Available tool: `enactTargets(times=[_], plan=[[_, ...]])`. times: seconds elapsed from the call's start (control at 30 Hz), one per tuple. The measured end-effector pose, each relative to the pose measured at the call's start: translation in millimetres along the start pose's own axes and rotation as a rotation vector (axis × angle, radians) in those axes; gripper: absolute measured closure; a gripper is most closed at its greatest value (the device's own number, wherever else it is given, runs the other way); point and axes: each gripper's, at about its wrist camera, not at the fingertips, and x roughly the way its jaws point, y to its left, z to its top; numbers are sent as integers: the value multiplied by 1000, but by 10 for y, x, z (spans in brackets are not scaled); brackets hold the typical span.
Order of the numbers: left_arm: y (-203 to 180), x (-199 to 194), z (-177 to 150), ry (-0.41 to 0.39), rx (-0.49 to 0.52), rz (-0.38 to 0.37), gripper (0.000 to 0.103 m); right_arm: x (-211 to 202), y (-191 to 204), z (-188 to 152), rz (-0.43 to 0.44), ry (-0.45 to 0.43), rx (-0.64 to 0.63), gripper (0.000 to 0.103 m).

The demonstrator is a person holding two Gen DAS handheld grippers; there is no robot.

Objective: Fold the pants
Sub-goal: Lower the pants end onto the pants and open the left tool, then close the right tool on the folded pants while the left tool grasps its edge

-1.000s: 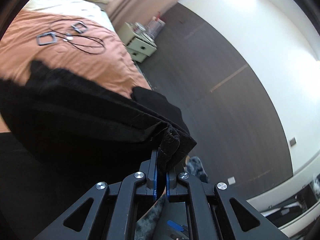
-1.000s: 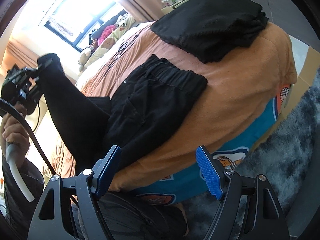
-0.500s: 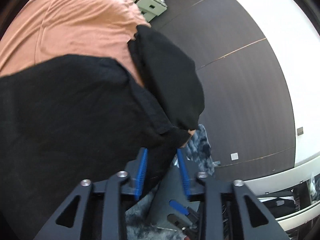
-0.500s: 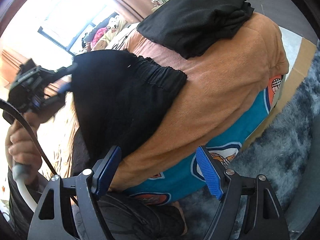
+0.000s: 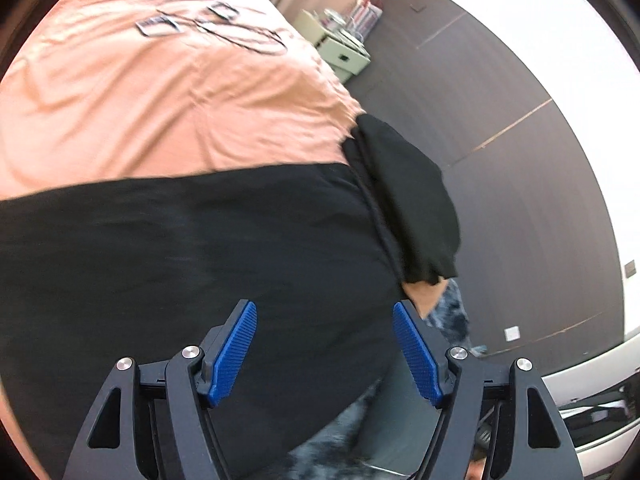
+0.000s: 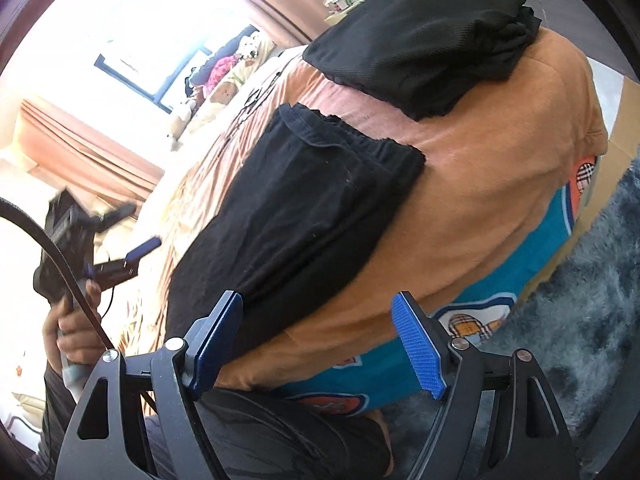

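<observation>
The black pants (image 6: 304,208) lie folded over on the orange blanket (image 6: 480,184) near the bed's foot corner; they also fill the lower half of the left wrist view (image 5: 200,260). My left gripper (image 5: 324,344) is open and empty just above the pants; it also shows from the side in the right wrist view (image 6: 128,236), held in a hand left of the pants. My right gripper (image 6: 316,340) is open and empty, near the pants' lower edge at the bed's side.
A second folded black garment (image 6: 424,36) lies on the bed corner beyond the pants (image 5: 412,200). Cables and small frames (image 5: 216,24) lie further up the blanket. A green nightstand (image 5: 340,52) stands by the dark wall. A grey shaggy rug (image 6: 580,300) covers the floor.
My left gripper carried the pant leg across over the waist end, opened and let it go. The pants now lie folded in half. The right gripper stayed open.
</observation>
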Motion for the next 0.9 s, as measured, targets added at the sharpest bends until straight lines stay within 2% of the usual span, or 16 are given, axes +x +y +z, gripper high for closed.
enactTargets(times=[0.2,0.47,0.57,0.63,0.77,0.87,0.9], plan=[[475,-378,49,-54,-30,58,30,171,22,18,50,0,11,27],[1194,-954,-78,-116,-117,141,30,521,-80,124,125,10,85,27],[1420,-1071,-166,-129,-155,169,30,612,-152,190,99,-10,113,38],[1583,-1119,-243,-130,-186,191,30,666,-201,239,106,-16,130,41],[1857,-1151,-374,-130,-234,198,30,772,-228,296,86,-5,135,54],[2014,-1130,-443,-121,-257,203,30,838,-245,363,56,-6,138,71],[2067,-1107,-459,-115,-266,204,30,828,-238,381,46,-11,140,83]])
